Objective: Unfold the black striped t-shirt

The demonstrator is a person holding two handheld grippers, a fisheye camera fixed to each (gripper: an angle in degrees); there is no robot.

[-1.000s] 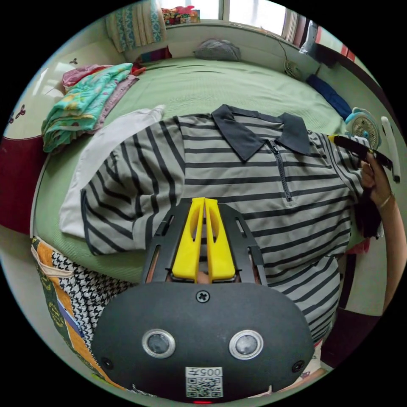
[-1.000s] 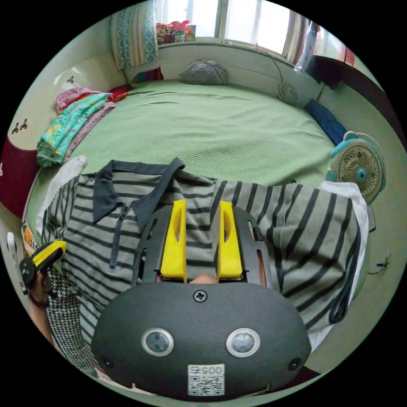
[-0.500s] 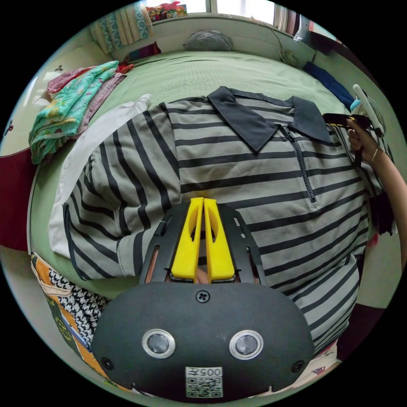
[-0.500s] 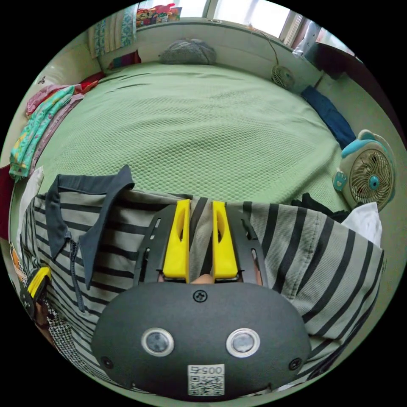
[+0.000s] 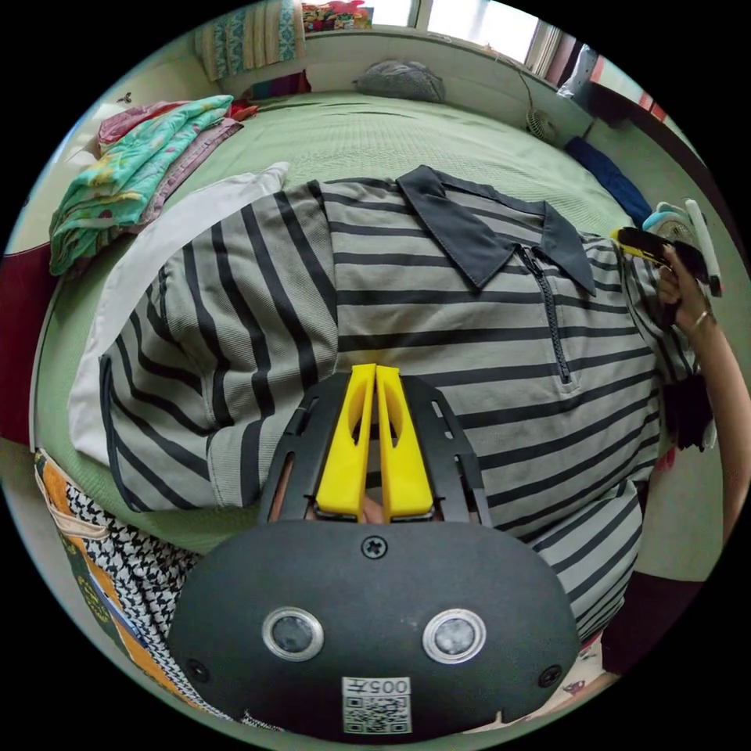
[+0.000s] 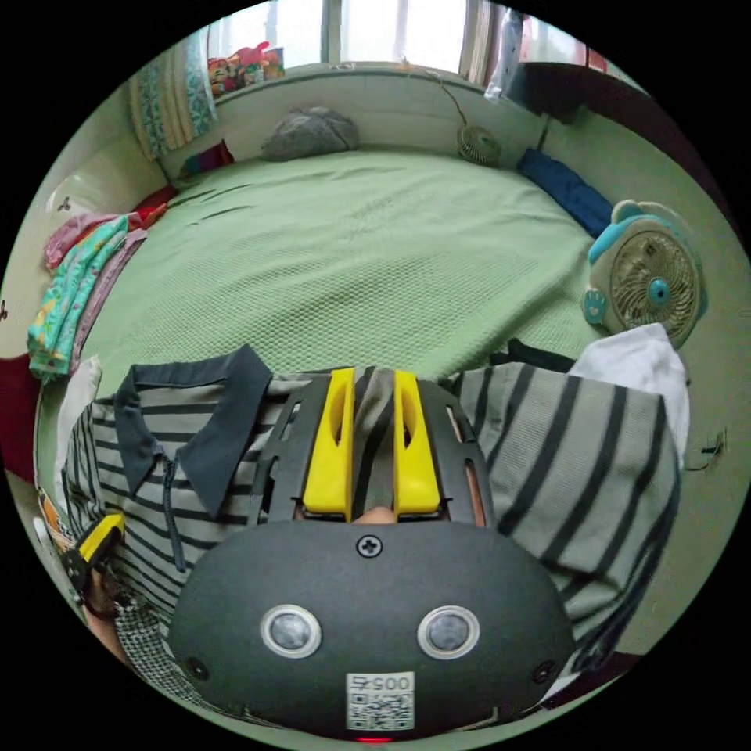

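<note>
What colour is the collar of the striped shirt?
Plain dark grey collar, clearest in the left gripper view.

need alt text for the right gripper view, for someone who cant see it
The right gripper has its yellow fingers closed on a pinched fold of the black striped t-shirt, which has a dark collar and lies at the near edge of a green bed. A small fan stands at the right.

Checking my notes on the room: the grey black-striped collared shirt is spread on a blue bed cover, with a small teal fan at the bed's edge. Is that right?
Not quite: the bed cover is green, not blue, as the right gripper view shows. The grey black-striped collared shirt does lie spread on it, and the small teal fan stands at the bed's edge.
</note>
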